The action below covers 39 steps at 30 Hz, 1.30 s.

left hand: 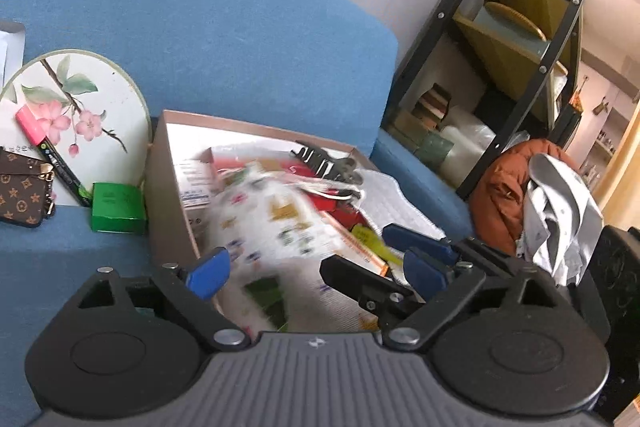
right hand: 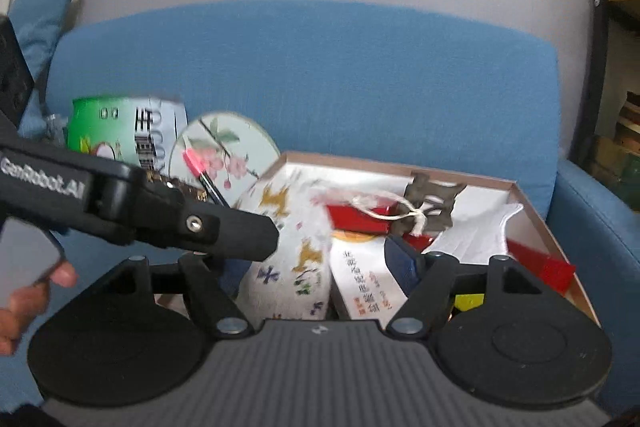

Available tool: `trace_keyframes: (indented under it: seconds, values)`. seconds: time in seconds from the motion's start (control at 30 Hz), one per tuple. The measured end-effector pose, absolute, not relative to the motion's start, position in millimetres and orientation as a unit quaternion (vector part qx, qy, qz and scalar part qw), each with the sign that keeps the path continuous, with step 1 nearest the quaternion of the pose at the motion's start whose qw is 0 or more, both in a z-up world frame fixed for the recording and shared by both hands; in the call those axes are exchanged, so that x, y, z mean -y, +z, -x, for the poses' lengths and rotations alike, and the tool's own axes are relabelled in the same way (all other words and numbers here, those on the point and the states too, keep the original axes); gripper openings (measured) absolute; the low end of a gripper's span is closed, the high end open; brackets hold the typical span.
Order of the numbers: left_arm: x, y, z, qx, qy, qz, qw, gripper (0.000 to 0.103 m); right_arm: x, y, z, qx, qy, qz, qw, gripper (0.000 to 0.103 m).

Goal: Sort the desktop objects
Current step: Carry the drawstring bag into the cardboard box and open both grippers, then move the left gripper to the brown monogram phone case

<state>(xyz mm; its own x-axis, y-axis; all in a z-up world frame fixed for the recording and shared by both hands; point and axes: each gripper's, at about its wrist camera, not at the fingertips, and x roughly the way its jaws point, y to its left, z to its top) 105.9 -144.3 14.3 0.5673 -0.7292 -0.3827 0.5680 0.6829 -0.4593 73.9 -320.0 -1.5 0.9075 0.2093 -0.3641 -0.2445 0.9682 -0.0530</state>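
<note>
The left gripper (left hand: 318, 269) hangs open over a box (left hand: 168, 187) on a blue sofa (left hand: 200, 27), a patterned pouch (left hand: 272, 223) blurred between its jaws. A green carton (left hand: 117, 207) sits beside the box.

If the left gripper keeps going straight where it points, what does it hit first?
Probably the white patterned pouch in the cardboard box, lying between the left gripper's open fingers; blur leaves depth uncertain.
</note>
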Motion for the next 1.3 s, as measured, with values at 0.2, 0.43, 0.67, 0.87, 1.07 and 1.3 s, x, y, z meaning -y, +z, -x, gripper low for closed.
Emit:
trace_keyframes:
  seconds: [0.2, 0.43, 0.67, 0.87, 1.07, 1.3]
  values:
    - [146, 10, -107, -0.290, -0.370, 0.143, 0.871, 0.096, 317, -2, -82, -0.205, 0.127, 0.034, 0.970, 0.032]
    - [149, 3, -105, -0.285, -0.376, 0.125, 0.873, 0.100, 303, -16, -93, -0.231, 0.148, 0.042, 0.961, 0.029]
    - [149, 3, -100, -0.286, -0.375, 0.128, 0.873, 0.100, 311, -18, -90, -0.231, 0.152, 0.021, 0.961, 0.044]
    - [129, 8, -88, -0.278, -0.367, 0.163, 0.872, 0.101, 303, -7, -79, -0.187, 0.136, 0.036, 0.972, 0.088]
    - [92, 5, -77, -0.283, -0.348, 0.195, 0.872, 0.101, 276, -2, -67, -0.155, 0.157, 0.078, 0.972, 0.093]
    - [25, -4, -67, -0.262, -0.299, 0.202, 0.895, 0.101, 222, -1, -52, -0.123, 0.197, 0.113, 0.966, 0.095]
